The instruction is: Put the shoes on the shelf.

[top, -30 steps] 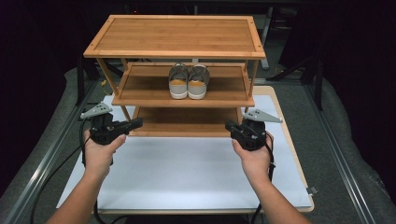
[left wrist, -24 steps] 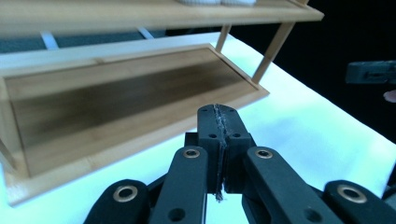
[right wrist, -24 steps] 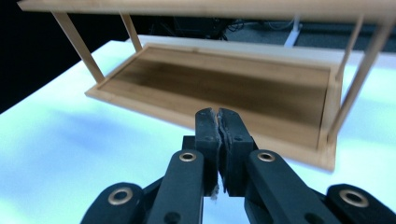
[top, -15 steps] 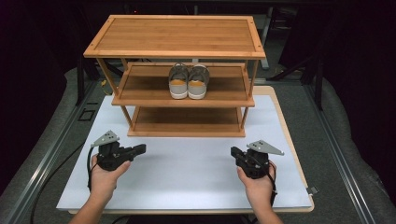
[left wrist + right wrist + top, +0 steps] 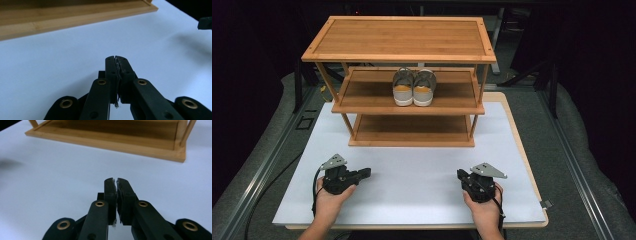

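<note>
Both hands have drawn back from the shoe rack, leaving the pair of shoes on its middle shelf, so my left claw and right claw rest clenched, empty, on the table.

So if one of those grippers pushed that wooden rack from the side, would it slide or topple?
The rack would probably slide: its bottom frame sits flat on the smooth white board. Pushed high up, it might tip, being tall on thin legs. The shoes on the middle shelf lie loose and could shift.
</note>
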The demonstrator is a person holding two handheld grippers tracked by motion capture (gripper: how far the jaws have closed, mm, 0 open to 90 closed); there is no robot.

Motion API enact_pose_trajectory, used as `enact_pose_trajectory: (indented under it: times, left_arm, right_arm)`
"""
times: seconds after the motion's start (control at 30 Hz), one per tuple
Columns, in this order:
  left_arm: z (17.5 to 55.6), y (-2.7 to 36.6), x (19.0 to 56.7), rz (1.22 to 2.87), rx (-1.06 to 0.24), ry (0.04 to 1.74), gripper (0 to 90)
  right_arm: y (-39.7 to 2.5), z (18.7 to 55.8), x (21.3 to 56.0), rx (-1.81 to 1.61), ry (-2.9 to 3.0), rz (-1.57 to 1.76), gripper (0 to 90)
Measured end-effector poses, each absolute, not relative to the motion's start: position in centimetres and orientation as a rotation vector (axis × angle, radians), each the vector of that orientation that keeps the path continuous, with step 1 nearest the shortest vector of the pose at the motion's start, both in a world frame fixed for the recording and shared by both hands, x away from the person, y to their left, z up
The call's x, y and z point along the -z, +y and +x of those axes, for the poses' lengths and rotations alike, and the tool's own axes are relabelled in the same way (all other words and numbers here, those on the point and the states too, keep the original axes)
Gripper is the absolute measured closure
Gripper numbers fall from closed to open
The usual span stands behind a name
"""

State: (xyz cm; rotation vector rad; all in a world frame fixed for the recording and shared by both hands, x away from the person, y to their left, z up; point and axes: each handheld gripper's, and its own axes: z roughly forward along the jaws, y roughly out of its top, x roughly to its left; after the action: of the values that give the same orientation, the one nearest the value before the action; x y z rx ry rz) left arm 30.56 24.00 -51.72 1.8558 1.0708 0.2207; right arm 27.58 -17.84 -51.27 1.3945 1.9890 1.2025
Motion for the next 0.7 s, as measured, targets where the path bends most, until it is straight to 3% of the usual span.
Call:
enact_pose_trajectory:
  times: [0.27, 0.7]
  left_arm:
    - [30.5, 23.3, 52.8, 1.911, -0.226, 1.060, 81.2]
    - [30.6, 21.6, 53.9, 2.003, -0.190, 1.026, 78.9]
  right_arm:
    - [-17.3, 28.0, 52.4, -1.148, 2.027, 1.378, 84.6]
    - [-16.0, 28.2, 53.1, -1.111, 2.095, 1.321, 82.6]
